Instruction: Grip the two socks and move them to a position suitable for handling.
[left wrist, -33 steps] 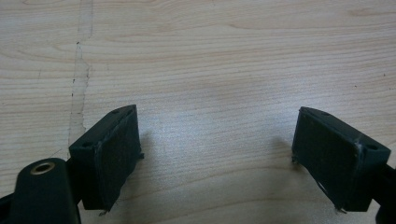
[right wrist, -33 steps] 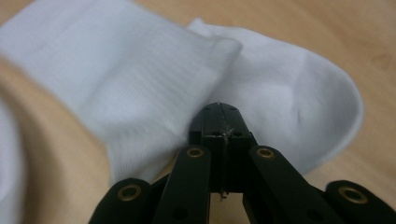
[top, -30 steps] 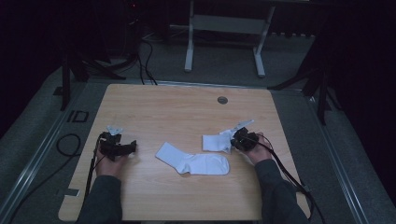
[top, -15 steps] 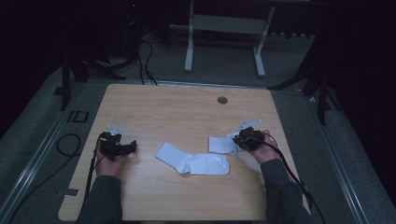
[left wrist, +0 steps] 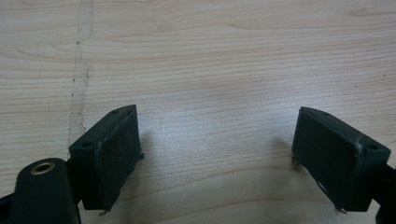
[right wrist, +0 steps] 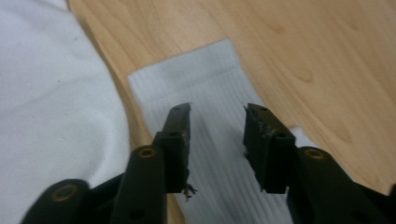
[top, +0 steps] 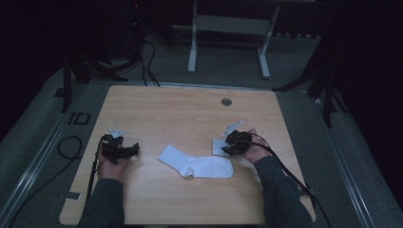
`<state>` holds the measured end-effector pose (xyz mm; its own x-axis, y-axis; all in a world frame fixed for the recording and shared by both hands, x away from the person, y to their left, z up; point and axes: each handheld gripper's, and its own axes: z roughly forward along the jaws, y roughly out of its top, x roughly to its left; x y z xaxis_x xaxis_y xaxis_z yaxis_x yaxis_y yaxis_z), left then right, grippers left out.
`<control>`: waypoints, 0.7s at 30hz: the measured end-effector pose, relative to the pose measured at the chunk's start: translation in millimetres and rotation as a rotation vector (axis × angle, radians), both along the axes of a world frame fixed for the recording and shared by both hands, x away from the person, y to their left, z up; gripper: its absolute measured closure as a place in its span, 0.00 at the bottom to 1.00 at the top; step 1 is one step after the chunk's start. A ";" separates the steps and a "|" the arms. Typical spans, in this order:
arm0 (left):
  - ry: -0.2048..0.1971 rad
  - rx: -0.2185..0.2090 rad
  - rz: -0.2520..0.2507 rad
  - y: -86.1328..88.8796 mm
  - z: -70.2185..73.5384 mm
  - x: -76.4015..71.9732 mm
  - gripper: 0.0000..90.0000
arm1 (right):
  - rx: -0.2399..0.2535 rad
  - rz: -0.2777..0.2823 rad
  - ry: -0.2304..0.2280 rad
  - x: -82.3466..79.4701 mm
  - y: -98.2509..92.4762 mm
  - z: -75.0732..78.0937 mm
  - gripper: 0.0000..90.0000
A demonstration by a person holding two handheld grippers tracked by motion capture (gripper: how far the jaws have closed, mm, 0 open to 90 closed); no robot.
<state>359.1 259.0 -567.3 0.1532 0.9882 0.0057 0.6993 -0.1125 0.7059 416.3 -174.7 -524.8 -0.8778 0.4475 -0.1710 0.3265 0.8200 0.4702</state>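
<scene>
- Since the earlier high view, the right hand-held gripper (top: 231,144) has slid toward the desk's right edge, and the small white sock (top: 219,146) it was dragging now lies apart from the long white sock (top: 197,165), where the two met a second ago; its jaws have just been opening, with the sock's ribbed fabric below the gap rather than pinched between the pads.
- At the left, the left hand-held gripper (top: 124,149) rests on the desk (top: 180,109) well away from both socks, its jaws (left wrist: 219,158) spread wide over bare wood and holding nothing.
- In the middle, the long white sock lies flat, bent at the heel, its toe end pointing right toward the small one.
- At the right, the small sock's ribbed cuff (right wrist: 205,88) lies flat on the wood just ahead of the right gripper's parted pads (right wrist: 180,140).
- To finish the release well, I judge the jaws should open fully before the hand lifts, so that no loose thread on the pads snags the knit.
- Lifting straight up, rather than sideways, should keep the cuff flat and the two socks separate.
</scene>
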 end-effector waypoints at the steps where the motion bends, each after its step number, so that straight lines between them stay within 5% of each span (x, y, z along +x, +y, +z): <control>1: 0.000 0.000 0.000 0.0 0.0 0.0 0.17 | -0.009 0.004 0.001 1.0 1.3 -1.4 0.63; 7: 0.000 0.000 0.000 0.0 0.0 0.0 0.17 | -0.022 0.046 0.028 5.6 6.5 -7.4 0.62; 21: 0.000 0.000 0.000 0.0 0.0 0.0 0.17 | 0.003 0.022 0.049 19.3 14.8 -9.6 0.58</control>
<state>359.1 259.0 -567.3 0.1535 0.9881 0.0061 0.6993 -0.1130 0.7058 435.6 -160.0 -534.5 -0.8949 0.4281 -0.1262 0.3306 0.8258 0.4569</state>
